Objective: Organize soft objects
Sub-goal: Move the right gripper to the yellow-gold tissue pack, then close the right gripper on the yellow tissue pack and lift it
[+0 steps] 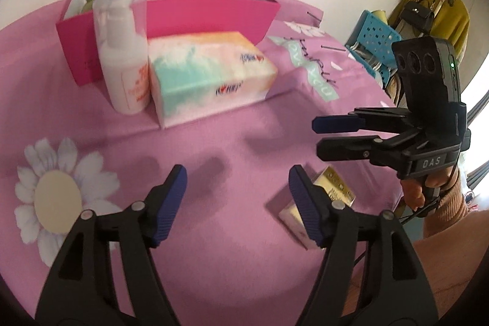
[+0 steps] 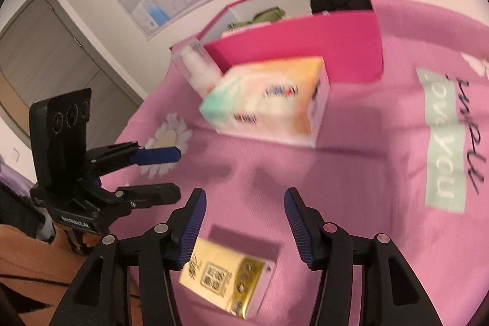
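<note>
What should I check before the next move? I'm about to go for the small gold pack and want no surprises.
1. Right tool open: ok, nothing between its fingers.
2. Left tool open and empty: ok.
3. Gold pack lying free on the pink bedspread: ok.
4. Pack lined up between the right tool's fingers: not ok, it sits low and off toward one side.
5. Room left in the pink box: cannot tell, the front wall hides most of the inside.
6. Tissue box clear of the pack: ok.
</note>
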